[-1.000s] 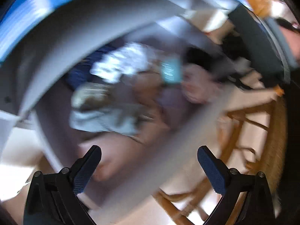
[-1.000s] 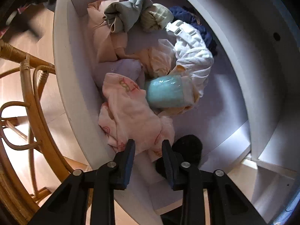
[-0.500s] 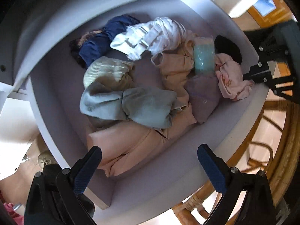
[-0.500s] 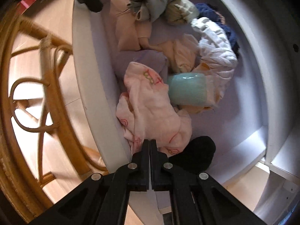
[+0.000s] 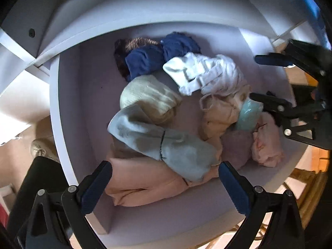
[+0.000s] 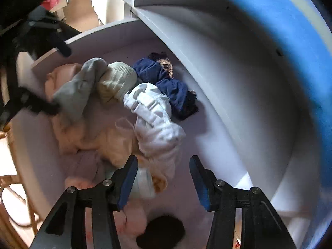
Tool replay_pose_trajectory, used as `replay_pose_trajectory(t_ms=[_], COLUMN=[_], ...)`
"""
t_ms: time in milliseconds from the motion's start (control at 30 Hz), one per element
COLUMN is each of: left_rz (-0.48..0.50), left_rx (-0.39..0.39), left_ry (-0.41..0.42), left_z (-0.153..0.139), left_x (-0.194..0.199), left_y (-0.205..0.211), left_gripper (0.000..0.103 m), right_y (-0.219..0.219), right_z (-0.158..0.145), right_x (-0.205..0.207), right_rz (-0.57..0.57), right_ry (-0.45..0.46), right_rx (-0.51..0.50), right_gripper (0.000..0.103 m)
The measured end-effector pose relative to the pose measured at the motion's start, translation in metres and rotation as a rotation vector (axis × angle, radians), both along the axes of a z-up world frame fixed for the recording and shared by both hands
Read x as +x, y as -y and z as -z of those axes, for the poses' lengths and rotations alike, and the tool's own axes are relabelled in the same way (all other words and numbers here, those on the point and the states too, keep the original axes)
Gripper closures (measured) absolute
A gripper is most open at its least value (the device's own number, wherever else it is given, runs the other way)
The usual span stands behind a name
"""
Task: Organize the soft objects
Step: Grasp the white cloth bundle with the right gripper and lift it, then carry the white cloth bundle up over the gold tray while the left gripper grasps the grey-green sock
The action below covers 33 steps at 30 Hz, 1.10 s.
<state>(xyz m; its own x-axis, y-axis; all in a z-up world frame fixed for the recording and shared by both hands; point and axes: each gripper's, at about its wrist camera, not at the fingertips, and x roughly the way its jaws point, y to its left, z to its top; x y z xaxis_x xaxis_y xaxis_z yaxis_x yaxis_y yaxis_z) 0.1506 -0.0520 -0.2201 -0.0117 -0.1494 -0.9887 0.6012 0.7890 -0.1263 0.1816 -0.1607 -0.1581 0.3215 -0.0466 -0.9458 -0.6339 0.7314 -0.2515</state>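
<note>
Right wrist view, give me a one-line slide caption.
Open right tongs hover over a white garment among jumbled clothes in a white drawer.

Navy cloth (image 5: 161, 58), white garment (image 5: 205, 72), grey-green sweatshirt (image 5: 161, 143), and mint roll (image 5: 248, 114) in a white drawer (image 5: 66, 108).

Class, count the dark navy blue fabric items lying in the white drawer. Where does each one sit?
2, bunched together at the back of the drawer: one navy cloth beside the cream knit, the other behind the white garment. They might be one piece; more may be hidden.
</note>
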Motion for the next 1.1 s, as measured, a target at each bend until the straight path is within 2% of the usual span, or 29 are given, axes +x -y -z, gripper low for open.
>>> replay_pose_trajectory(t_ms=[67,167,233,300,400,500,633,833,967,1100], left_rz=[-0.001,-0.053,-0.088,-0.110,-0.170,-0.256,-0.333,-0.339,-0.335,-0.371], left_rx=[0.021,-0.003,-0.028,-0.050,-0.087,-0.139,-0.188,-0.198,-0.202,-0.166], left_ry=[0.010,-0.008,-0.026,-0.044,-0.091,-0.149,-0.201,-0.248,-0.248,-0.233], left_z=[0.005,0.008,0.009,0.013,0.016,0.023,0.029,0.031,0.034,0.045], left_x=[-0.003,0.004,0.010,0.012,0.018,0.022,0.027,0.029,0.031,0.033], left_y=[0.000,-0.009,-0.015,-0.023,-0.032,-0.049,-0.061,-0.059,-0.051,-0.046], left_gripper=[0.000,0.000,0.000,0.000,0.000,0.000,0.000,0.000,0.000,0.000], right_y=[-0.010,-0.020,-0.025,-0.026,-0.022,-0.019,-0.011,-0.010,-0.003,0.003], right_z=[0.013,0.030,0.038,0.045,0.048,0.047,0.032,-0.013,-0.044,-0.072], right_x=[0.004,0.010,0.020,0.030,0.050,0.062,0.062,0.034,0.024,0.018], right_rz=[-0.040,-0.098,-0.104,-0.084,-0.022,-0.001,0.006,-0.021,0.032,0.090], right_ry=[-0.015,-0.013,-0.003,0.005,0.000,0.005,0.007,0.097,0.095,0.037], right_rx=[-0.032,-0.087,-0.120,-0.141,-0.153,-0.145,-0.113,-0.148,-0.089,0.015], right_gripper=[0.050,0.049,0.039,0.038,0.039,0.050,0.056,0.056,0.056,0.056])
